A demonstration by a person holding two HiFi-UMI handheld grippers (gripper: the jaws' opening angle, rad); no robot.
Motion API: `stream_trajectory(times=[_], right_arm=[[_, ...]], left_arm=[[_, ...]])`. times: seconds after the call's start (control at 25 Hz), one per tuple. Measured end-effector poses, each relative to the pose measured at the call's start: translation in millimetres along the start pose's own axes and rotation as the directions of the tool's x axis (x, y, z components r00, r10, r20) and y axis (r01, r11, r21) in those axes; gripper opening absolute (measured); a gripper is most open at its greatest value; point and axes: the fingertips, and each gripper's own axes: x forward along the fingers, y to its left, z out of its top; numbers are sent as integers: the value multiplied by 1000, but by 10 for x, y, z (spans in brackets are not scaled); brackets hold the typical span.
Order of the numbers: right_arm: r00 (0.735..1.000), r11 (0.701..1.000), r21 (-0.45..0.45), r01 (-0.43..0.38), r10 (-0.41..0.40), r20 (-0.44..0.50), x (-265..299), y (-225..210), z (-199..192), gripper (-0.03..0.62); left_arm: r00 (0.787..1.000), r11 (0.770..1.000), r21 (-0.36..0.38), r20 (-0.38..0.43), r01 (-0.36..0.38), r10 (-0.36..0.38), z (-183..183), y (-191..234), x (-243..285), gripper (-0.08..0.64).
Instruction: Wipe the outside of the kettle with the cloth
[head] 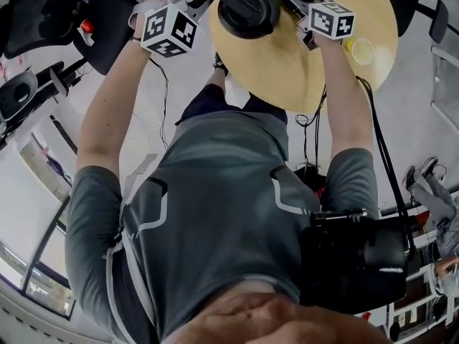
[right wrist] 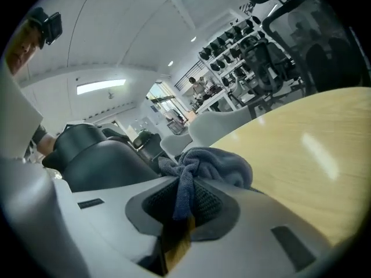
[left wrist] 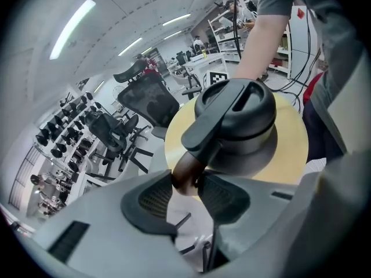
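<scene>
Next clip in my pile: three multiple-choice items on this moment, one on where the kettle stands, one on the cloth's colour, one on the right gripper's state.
1. Where does the kettle stand?
A. on the floor
B. on the round table
C. on a chair seat

2. What colour is the cloth?
A. red
B. yellow
C. blue-grey

3. The right gripper is:
A. shut on the cloth
B. open and empty
C. shut on the kettle's handle

Answers:
1 B: the head view shows the black kettle standing on the yellow round top.
2 C: the right gripper view shows a bunched blue-grey cloth.
3 A: in the right gripper view a fold of the cloth is pinched between the closed pads.
</scene>
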Motion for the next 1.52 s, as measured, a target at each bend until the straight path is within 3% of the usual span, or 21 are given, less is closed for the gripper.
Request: stream_trajectory(times=[0.2,0.36,0.76,1.12,1.52], right_arm=[[996,996,22,-83,84,-30,59,134,-125,66],[996,996,32,-84,85,-32,-48,211,-204,64],[999,997,71,-8,5,41,-355,368,-415,64],[996,996,58,75,-77,45,-524,515,-676,64],[982,983,62,174,-179,66,-639,694,-973,64]], left_arm=[[1000,1000,18,19,14,-15,-39,-46,-36,140],[999,999,27,25,27,-28,-50,-57,-52,140],[997,996,61,40,58,-60,-51,-91,-57,139],[995,994,72,55,79,-83,-62,-107,-62,138],[993,993,27,-3,117,-117,-58,-217,-147,138]])
